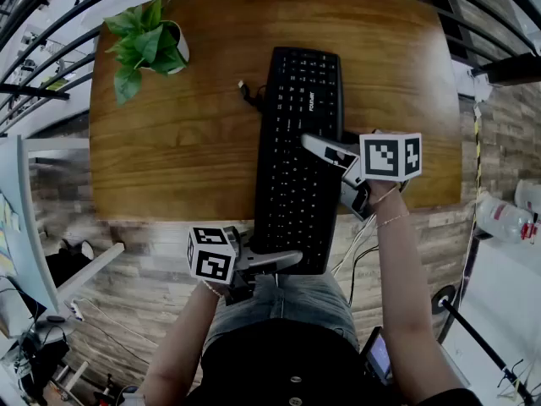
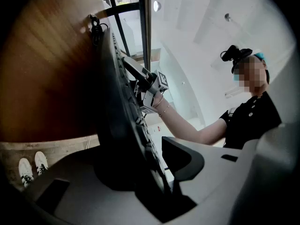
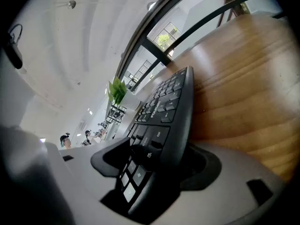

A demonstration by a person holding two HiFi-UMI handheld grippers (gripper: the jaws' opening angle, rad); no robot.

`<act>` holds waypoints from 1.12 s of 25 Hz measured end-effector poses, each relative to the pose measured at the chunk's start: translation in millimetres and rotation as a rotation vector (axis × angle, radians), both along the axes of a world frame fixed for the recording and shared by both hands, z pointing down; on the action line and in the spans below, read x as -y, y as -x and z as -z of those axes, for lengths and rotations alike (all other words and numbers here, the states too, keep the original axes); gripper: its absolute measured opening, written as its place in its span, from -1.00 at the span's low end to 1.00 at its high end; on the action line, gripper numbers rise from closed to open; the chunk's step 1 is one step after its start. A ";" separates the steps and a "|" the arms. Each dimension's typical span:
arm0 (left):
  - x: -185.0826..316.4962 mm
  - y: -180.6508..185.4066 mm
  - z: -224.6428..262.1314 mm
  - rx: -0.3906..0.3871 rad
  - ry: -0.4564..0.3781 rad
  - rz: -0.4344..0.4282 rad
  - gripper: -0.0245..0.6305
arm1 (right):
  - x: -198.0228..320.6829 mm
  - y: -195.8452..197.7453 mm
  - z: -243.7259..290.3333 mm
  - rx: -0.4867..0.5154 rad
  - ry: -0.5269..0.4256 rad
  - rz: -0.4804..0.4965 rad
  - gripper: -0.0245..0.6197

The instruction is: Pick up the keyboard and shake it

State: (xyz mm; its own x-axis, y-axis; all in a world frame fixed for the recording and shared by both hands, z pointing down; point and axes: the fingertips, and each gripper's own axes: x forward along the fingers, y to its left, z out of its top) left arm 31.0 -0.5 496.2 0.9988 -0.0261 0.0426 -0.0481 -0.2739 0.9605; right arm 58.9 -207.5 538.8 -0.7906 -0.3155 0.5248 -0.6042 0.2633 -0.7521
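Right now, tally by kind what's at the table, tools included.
Keyboard: 1
Plant: 1
Tools: 2, left tool and right tool
Total: 4

A potted plant stands at the wooden table's far left corner.

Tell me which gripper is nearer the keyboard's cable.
Right. The right gripper straddles the keyboard's right edge, across it from the cable; the left gripper grips its near end, farther off.
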 end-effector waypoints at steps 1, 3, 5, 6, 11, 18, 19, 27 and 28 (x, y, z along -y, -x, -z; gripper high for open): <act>0.2 0.2 0.5 -0.002 0.002 -0.001 -0.41 | -0.1 -0.1 0.2 0.002 0.006 0.002 -0.03; 0.6 0.0 -0.9 0.003 0.003 0.001 -0.41 | -0.7 -2.5 -0.4 0.006 0.019 0.000 -0.03; -0.6 0.4 -3.7 0.013 0.006 0.010 -0.41 | -2.5 -9.1 -1.0 0.005 0.037 -0.006 -0.03; -1.0 1.1 -4.6 0.015 0.012 0.018 -0.42 | -3.8 -13.7 -0.4 0.003 0.041 -0.013 -0.03; 1.4 -1.9 -10.5 0.040 0.016 0.036 -0.45 | -15.4 -40.9 6.8 -0.008 0.021 -0.064 -0.04; 0.4 0.2 -30.5 0.112 -0.018 0.016 -0.45 | -49.8 -32.4 25.0 0.025 -0.025 -0.095 -0.04; 0.5 0.6 -33.4 0.121 -0.023 0.011 -0.45 | -54.5 -28.7 27.6 0.038 -0.028 -0.101 -0.04; 3.1 -0.2 -52.1 0.181 -0.035 0.033 -0.45 | -84.0 -11.4 34.7 0.091 -0.049 -0.110 -0.04; 3.4 -1.0 -53.0 0.177 -0.033 0.041 -0.45 | -85.8 -11.9 35.4 0.096 -0.055 -0.124 -0.04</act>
